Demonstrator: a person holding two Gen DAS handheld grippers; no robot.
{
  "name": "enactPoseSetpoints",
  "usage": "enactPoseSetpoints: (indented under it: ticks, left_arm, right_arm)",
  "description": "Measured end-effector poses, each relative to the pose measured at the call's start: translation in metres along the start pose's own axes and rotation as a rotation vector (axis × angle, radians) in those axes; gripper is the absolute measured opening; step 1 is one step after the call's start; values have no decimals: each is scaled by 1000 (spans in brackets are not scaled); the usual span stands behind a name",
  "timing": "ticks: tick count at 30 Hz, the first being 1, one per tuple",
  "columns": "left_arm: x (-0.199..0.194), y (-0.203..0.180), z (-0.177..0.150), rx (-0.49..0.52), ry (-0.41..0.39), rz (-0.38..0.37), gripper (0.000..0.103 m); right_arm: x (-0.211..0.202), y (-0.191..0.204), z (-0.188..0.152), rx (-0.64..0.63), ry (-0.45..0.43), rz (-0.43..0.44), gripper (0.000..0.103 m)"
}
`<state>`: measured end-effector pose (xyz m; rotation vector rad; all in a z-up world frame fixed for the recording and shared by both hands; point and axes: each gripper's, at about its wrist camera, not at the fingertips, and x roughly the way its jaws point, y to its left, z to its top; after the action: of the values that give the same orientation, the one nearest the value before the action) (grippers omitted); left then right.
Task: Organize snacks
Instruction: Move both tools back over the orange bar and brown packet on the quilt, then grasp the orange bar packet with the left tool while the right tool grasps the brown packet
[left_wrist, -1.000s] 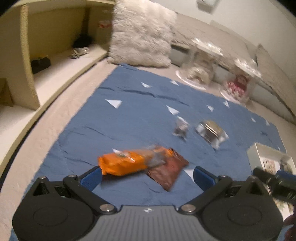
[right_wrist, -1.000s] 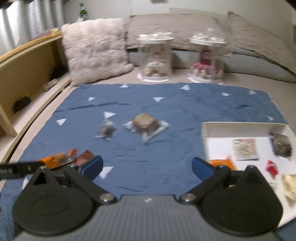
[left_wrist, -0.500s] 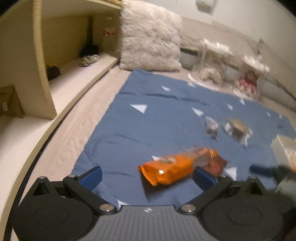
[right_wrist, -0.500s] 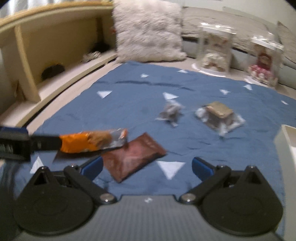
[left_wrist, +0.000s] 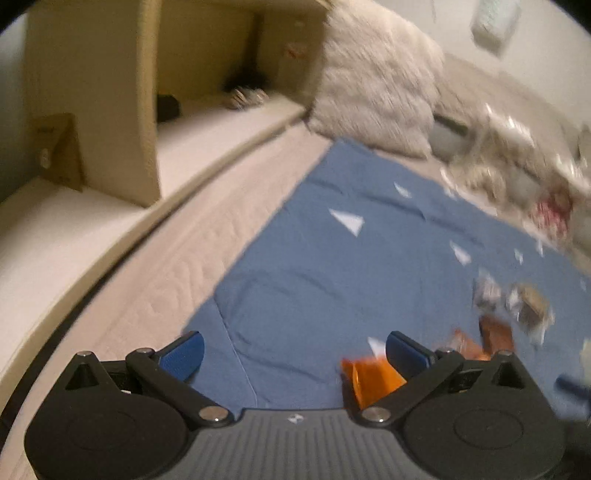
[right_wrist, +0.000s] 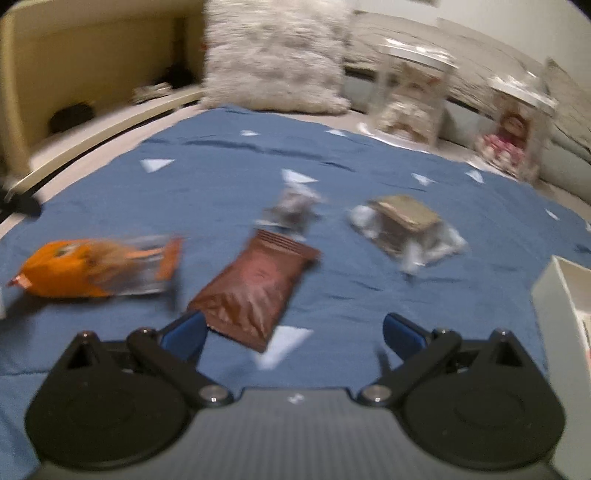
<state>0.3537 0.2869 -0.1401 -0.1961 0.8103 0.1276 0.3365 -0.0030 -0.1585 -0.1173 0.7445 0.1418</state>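
Snacks lie on a blue cloth (right_wrist: 229, 192). In the right wrist view an orange packet (right_wrist: 85, 271) lies at the left, a brown packet (right_wrist: 255, 288) just ahead of my open, empty right gripper (right_wrist: 291, 332), a small silver-wrapped snack (right_wrist: 293, 210) behind it, and a clear-wrapped sandwich biscuit (right_wrist: 404, 225) to the right. A white tray (right_wrist: 565, 291) stands at the right edge. My left gripper (left_wrist: 293, 350) is open and empty; the orange packet (left_wrist: 373, 380) lies by its right finger (left_wrist: 406, 352), partly hidden.
A fluffy white pillow (right_wrist: 273, 59) and two clear display cases with dolls (right_wrist: 410, 96) (right_wrist: 513, 136) stand at the back. A wooden shelf unit (left_wrist: 122, 96) runs along the left. The cloth (left_wrist: 332, 277) ends at bare beige mattress (left_wrist: 155, 302) on the left.
The left gripper has swung left and away from the orange packet, which now lies at its right finger. The right gripper has moved in closer over the brown packet. Both views are motion-blurred.
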Motion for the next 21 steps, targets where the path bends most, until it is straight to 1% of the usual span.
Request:
enactPoseSetpoints:
  ticks: [2, 5, 8, 10, 12, 15, 17, 18, 20, 21]
  left_arm:
    - [5, -4, -4, 67, 23, -8, 103]
    - [2, -7, -10, 131, 46, -51, 103]
    - [-3, -11, -9, 173, 115, -118, 103]
    - [-7, -16, -9, 218, 135, -160, 103]
    - [-14, -24, -10, 269, 115, -179, 103]
    - [-24, -36, -10, 341, 27, -193, 103]
    - [-26, -49, -11, 425, -13, -147, 103]
    - [-27, -55, -11, 476, -27, -134, 103]
    - [-28, -68, -13, 578, -48, -147, 103]
    - [-27, -72, -13, 607, -47, -156, 103]
  right_arm:
    - [3, -13, -1, 10, 3, -30, 103]
    - [3, -35, 1, 34, 12, -53, 103]
    - [-1, -51, 6, 68, -3, -21, 103]
    - [-3, -56, 10, 95, -17, 13, 103]
    - [-4, -55, 16, 126, -21, 42, 103]
    - [6, -48, 27, 160, 3, 101, 103]
    - [16, -43, 35, 206, 40, 152, 102]
    - [21, -41, 38, 236, 64, 178, 100]
    - [29, -35, 42, 277, 107, 211, 94]
    - [36, -32, 44, 284, 123, 215, 89]
